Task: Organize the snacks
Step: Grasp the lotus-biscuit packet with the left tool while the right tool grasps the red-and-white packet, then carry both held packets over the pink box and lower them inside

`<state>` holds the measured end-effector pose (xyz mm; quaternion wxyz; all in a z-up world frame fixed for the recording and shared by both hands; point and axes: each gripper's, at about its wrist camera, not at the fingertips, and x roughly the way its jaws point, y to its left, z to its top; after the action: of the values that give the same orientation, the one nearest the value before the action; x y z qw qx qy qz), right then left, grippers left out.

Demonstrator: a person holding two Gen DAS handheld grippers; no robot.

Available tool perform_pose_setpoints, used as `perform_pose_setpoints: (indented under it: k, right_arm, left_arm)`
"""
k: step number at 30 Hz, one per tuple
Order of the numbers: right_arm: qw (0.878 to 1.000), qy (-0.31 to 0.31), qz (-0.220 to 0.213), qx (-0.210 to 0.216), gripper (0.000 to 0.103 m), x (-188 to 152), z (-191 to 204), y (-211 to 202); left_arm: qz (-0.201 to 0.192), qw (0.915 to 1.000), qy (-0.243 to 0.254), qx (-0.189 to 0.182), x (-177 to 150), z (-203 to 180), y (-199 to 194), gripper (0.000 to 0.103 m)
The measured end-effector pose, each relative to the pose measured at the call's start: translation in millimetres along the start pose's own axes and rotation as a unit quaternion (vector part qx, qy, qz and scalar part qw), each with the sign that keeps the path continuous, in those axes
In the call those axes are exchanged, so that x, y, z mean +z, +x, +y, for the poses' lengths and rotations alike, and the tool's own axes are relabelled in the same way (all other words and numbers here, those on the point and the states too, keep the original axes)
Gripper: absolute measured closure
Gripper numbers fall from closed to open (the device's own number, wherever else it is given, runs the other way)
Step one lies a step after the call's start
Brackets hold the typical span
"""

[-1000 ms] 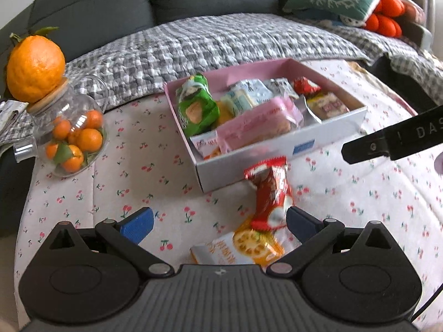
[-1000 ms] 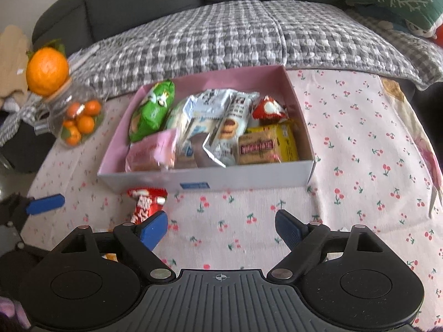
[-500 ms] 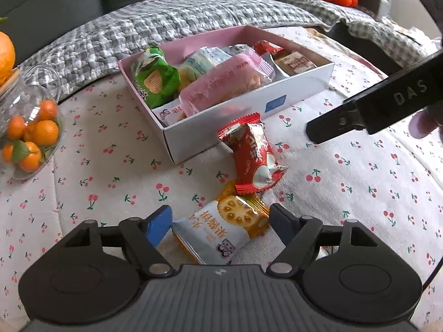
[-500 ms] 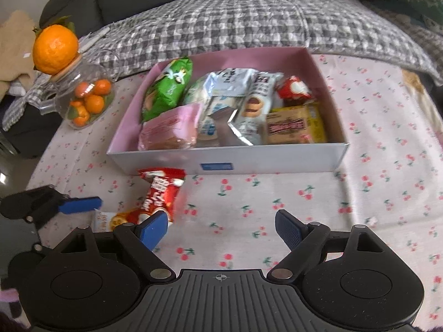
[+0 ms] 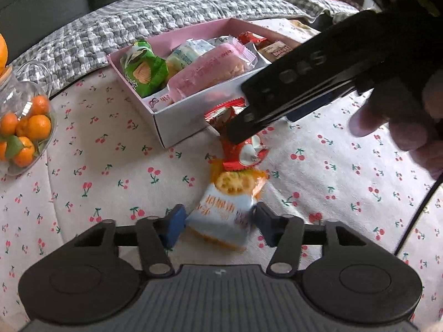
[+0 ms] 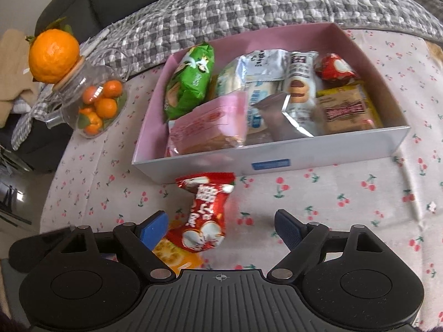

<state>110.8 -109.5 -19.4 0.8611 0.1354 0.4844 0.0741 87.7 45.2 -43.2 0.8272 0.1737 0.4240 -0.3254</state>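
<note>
A pink box (image 6: 277, 156) (image 5: 180, 127) holds several snack packets. In front of it a red packet (image 6: 206, 215) (image 5: 243, 149) lies on the cherry-print cloth, overlapping an orange-and-white cracker packet (image 5: 224, 210) (image 6: 173, 254). My left gripper (image 5: 217, 225) is open, its blue pads on either side of the cracker packet's near end. My right gripper (image 6: 221, 227) is open and low over the red packet, which lies between its fingers nearer the left pad. In the left wrist view the right gripper's black body (image 5: 304, 83) hangs over the red packet.
A glass jar of small oranges (image 6: 94, 102) (image 5: 19, 127) with a large orange (image 6: 54, 55) on its lid stands left of the box. A grey checked blanket (image 6: 249, 2) and dark sofa lie behind. A hand (image 5: 401, 121) holds the right gripper.
The left gripper moved forward and narrowed around the cracker packet. The right gripper moved left and down until the red packet lay between its fingers.
</note>
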Motion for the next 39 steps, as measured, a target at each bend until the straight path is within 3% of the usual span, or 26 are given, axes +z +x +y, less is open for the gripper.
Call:
perform_pose_setpoints:
  k: [4, 6, 8, 9, 13, 20, 27, 39]
  right_arm:
    - [1.0, -0.01, -0.001, -0.008, 0.028, 0, 11, 7]
    - [1.0, -0.022, -0.007, -0.02, 0.04, -1, 15, 9]
    - [0.999, -0.033, -0.011, -0.029, 0.067, -1, 17, 10]
    - [0.999, -0.036, -0.01, -0.027, 0.075, 0, 16, 10]
    - [0.999, -0.032, -0.003, -0.014, 0.076, 1, 10, 8]
    - [0.999, -0.015, -0.004, -0.028, 0.076, 3, -10, -5]
    - [0.999, 0.005, 0.003, -0.039, 0.076, 2, -30, -14]
    - [0.999, 0.025, 0.008, -0.038, 0.076, 1, -45, -29]
  left_arm:
    - [0.002, 0.9999, 0.005, 0.01, -1, -5, -2, 0.055]
    - [0.002, 0.9999, 0.003, 0.012, 0, -6, -2, 0.054]
    - [0.001, 0.9999, 0.005, 0.016, 0, -7, -2, 0.053]
    - [0.0, 0.9998, 0.006, 0.017, 1, -7, -1, 0.053]
    - [-0.004, 0.9997, 0.01, 0.021, 2, -9, 0, 0.051]
    - [-0.01, 0.9993, 0.011, 0.034, 9, -12, 8, 0.048]
    - [-0.006, 0.9996, 0.0, 0.029, 16, -14, 12, 0.066]
    - [-0.008, 0.9978, -0.028, 0.06, 25, -15, 11, 0.067]
